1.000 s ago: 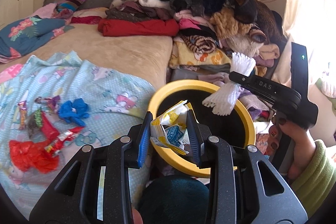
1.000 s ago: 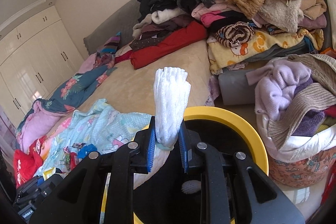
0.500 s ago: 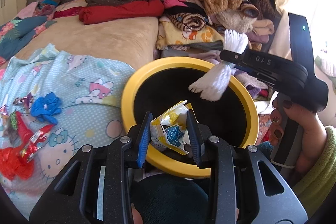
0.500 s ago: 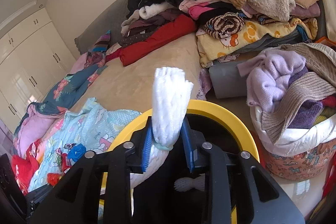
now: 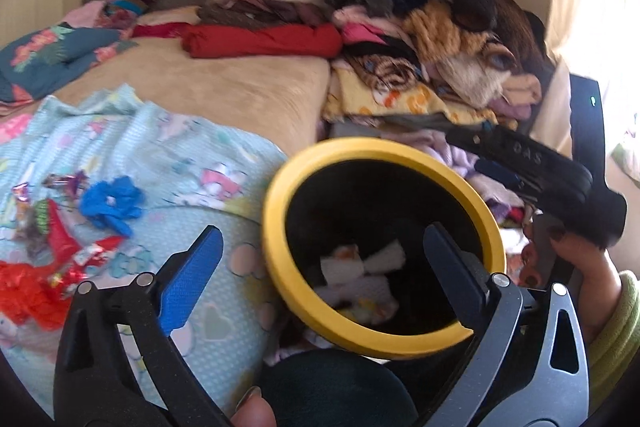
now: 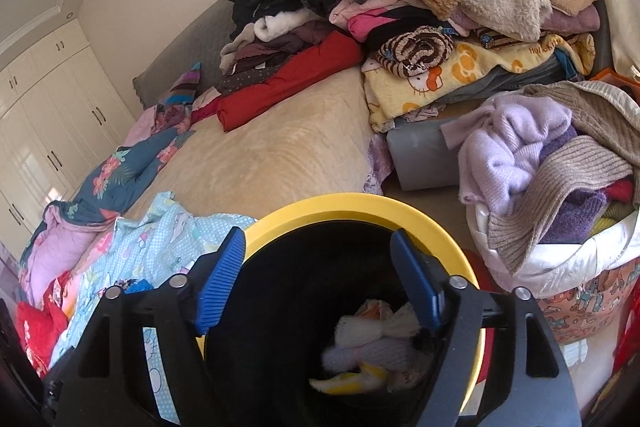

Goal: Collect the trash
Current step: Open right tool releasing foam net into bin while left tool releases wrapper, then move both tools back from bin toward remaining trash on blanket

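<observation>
A black bin with a yellow rim stands beside the bed. White foam netting and a yellow wrapper lie at its bottom. My left gripper is open and empty over the bin's near rim. My right gripper is open and empty above the bin mouth; its body shows in the left wrist view. A blue scrap, a red bag and candy wrappers lie on the light blue sheet.
A tall pile of clothes fills the far side of the bed. A basket of knitwear stands right of the bin. A grey box sits behind it. White wardrobes line the left wall.
Both grippers opened. The yellow wrapper left my left gripper and the white netting left my right gripper; both now lie in the bin.
</observation>
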`<action>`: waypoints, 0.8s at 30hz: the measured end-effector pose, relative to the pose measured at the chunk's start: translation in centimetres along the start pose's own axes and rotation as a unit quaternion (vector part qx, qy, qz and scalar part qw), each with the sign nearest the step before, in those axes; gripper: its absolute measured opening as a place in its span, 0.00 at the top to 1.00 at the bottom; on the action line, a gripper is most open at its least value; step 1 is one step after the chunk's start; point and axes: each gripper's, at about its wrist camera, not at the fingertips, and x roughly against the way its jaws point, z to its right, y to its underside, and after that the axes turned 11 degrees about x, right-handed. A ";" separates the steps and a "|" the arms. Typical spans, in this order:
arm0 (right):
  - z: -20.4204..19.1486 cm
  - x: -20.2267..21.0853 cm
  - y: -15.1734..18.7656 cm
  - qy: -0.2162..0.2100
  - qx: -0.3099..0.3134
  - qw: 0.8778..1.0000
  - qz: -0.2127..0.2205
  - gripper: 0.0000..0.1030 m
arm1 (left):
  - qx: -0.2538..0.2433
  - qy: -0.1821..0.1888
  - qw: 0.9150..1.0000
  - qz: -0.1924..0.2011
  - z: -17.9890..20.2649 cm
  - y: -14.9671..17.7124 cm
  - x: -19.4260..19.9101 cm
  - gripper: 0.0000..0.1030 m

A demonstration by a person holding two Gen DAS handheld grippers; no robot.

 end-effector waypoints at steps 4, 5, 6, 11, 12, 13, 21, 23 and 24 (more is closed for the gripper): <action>-1.2 0.1 -0.1 -0.003 0.017 1.000 0.003 0.23 | 0.012 -0.013 1.000 0.017 -0.9 -0.6 1.0 0.10; -1.4 0.1 -0.2 -0.004 0.020 1.000 0.004 0.22 | 0.015 -0.015 1.000 0.021 -1.0 -0.7 1.2 0.10; -1.8 0.2 -0.2 -0.004 0.024 1.000 0.005 0.20 | 0.018 -0.016 0.999 0.026 -1.3 -0.8 1.6 0.10; -3.1 0.6 -0.5 -0.015 0.034 0.999 0.013 0.17 | 0.024 -0.025 0.999 0.039 -1.9 -1.3 2.5 0.10; -3.4 0.7 -0.6 -0.017 0.036 0.999 0.014 0.17 | 0.025 -0.027 0.998 0.042 -2.1 -1.4 2.7 0.10; -3.7 0.8 -0.6 -0.020 0.039 0.999 0.015 0.16 | 0.026 -0.029 0.998 0.044 -2.2 -1.5 2.8 0.10; -6.2 1.2 -0.7 -0.039 0.063 0.997 0.021 0.15 | 0.045 -0.053 0.995 0.065 -4.0 -2.1 4.1 0.10; -6.7 1.2 -0.7 -0.046 0.066 0.997 0.020 0.15 | 0.051 -0.058 0.995 0.069 -4.5 -2.2 4.4 0.10; -7.0 1.3 -0.6 -0.048 0.068 0.996 0.019 0.15 | 0.054 -0.061 0.994 0.071 -4.8 -2.3 4.6 0.10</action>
